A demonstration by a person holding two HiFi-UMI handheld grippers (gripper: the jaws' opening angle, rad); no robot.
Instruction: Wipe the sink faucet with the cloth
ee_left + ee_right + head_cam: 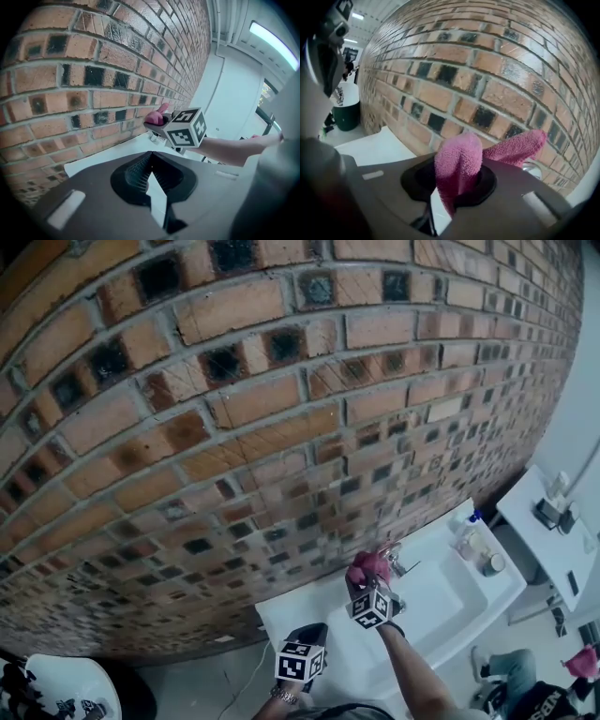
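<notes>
My right gripper [367,581] is shut on a pink cloth [368,565], which it holds against the chrome faucet [394,562] at the back of the white sink [441,601]. In the right gripper view the cloth [459,161] bulges out of the right gripper [457,157], one flap reaches toward the brick wall, and a bit of the faucet [533,167] shows under it. My left gripper [309,638] hangs lower left over the sink's left rim. In its own view the left gripper [151,154] is shut with nothing in it and faces the right gripper's marker cube [187,127].
A brick wall [244,409] rises directly behind the sink. Bottles and a cup [475,547] stand at the sink's right end. A white table [548,535] with small items is further right. A person's leg [506,673] shows at the bottom right. A green bin [346,115] stands far left.
</notes>
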